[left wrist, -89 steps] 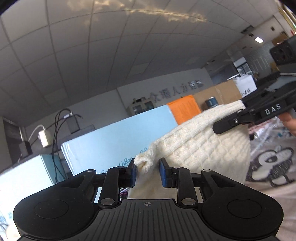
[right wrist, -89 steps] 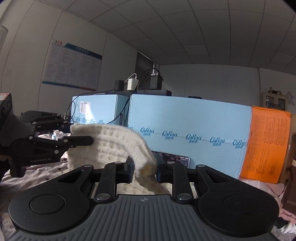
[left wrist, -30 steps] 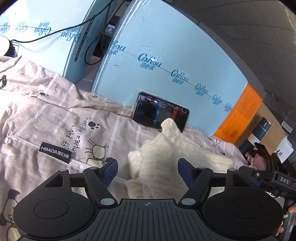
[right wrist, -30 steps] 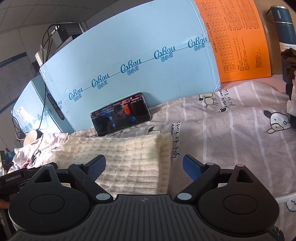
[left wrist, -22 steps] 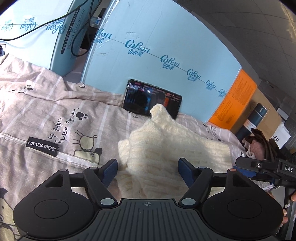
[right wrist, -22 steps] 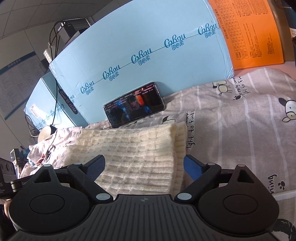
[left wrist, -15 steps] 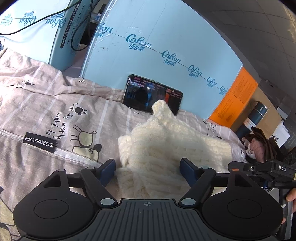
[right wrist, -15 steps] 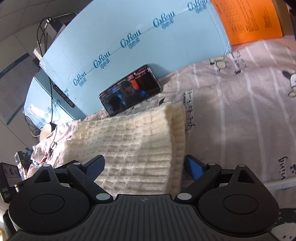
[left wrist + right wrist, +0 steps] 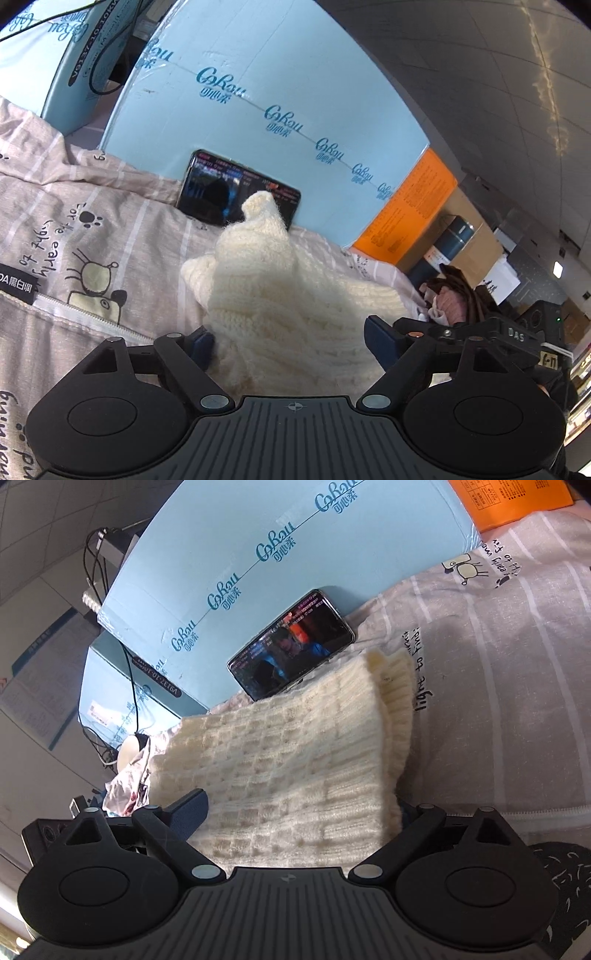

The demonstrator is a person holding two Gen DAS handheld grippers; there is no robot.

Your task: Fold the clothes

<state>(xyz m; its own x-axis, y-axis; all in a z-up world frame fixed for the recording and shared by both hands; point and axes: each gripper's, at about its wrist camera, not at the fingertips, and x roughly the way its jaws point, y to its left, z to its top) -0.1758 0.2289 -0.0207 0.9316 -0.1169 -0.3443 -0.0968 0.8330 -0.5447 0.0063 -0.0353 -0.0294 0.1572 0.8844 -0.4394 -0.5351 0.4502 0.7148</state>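
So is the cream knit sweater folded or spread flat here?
Folded: the sweater lies doubled on the bedsheet, its ribbed hem layers stacked at one edge. One corner pokes up untidily.

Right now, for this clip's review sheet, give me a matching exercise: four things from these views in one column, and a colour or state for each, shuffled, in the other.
Things:
1. knit sweater
2. phone
3. left hand-held gripper
4. paper sheet

Descriptions:
A. orange, leaning upright beside the blue board
B. cream, lying folded on the striped bedsheet
C. open, fingers either side of the knit
D. screen lit, propped against the blue board

Pairs: 1-B, 2-D, 3-C, 4-A
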